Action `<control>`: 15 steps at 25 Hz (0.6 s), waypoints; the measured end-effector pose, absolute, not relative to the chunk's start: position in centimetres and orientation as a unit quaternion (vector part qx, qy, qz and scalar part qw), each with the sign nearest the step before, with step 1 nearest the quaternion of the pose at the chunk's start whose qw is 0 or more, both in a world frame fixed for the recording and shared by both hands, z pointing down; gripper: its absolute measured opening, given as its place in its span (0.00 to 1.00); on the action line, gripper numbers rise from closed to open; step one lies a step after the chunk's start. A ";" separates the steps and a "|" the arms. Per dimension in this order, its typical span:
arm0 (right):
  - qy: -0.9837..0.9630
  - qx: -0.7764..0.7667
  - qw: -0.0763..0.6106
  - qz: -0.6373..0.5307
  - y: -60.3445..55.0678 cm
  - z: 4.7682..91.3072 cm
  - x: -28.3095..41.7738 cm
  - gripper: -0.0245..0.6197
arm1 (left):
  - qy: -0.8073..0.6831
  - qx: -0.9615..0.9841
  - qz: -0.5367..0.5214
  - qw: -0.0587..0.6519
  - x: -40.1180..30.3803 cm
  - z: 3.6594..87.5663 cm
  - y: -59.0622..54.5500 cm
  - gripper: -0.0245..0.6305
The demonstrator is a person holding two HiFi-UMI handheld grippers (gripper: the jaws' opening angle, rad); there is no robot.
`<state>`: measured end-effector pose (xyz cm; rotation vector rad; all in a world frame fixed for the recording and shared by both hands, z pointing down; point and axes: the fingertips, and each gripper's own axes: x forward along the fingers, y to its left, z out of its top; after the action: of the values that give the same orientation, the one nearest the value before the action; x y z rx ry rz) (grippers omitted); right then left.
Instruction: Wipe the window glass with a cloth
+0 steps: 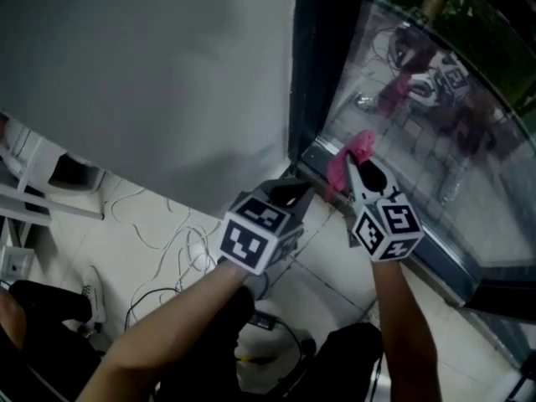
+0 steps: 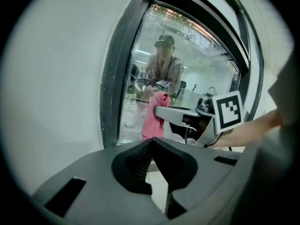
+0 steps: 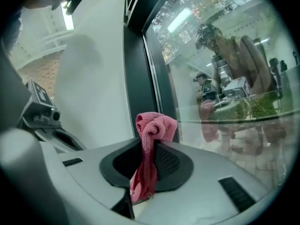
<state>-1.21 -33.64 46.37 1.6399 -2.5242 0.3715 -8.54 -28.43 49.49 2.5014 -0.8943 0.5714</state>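
A pink cloth (image 1: pixel 350 155) hangs bunched from my right gripper (image 1: pixel 358 167), whose jaws are shut on it close to the lower left corner of the window glass (image 1: pixel 435 115). In the right gripper view the pink cloth (image 3: pixel 151 146) is pinched between the jaws and stands a little short of the glass (image 3: pixel 225 69). My left gripper (image 1: pixel 295 193) is beside it to the left, shut with nothing in it. From the left gripper view I see the cloth (image 2: pixel 154 115) and the right gripper (image 2: pixel 161 112) in front of the glass (image 2: pixel 183 78).
A dark window frame (image 1: pixel 314 65) borders the glass, with a white wall (image 1: pixel 151 65) to its left. A low sill (image 1: pixel 440 262) runs under the glass. Cables (image 1: pixel 167 237) lie on the tiled floor, and a white rack (image 1: pixel 25 199) stands at far left.
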 end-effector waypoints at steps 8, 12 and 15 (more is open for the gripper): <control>-0.812 0.574 0.027 0.101 -24.9 37.3 3.5 0.14 | -0.293 0.927 0.172 0.157 -3.8 41.3 -23.6 0.05; -0.797 0.598 0.020 0.080 -19.9 32.7 5.9 0.14 | -0.271 0.943 0.147 0.126 -1.2 36.3 -20.5 0.05; -0.790 0.610 0.005 0.065 -16.2 29.4 7.8 0.14 | -0.257 0.951 0.132 0.108 0.4 33.2 -18.0 0.05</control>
<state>7.84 -16.19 29.43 1.9097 -2.4744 0.2050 0.37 -17.98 33.17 2.7996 -0.7572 0.3879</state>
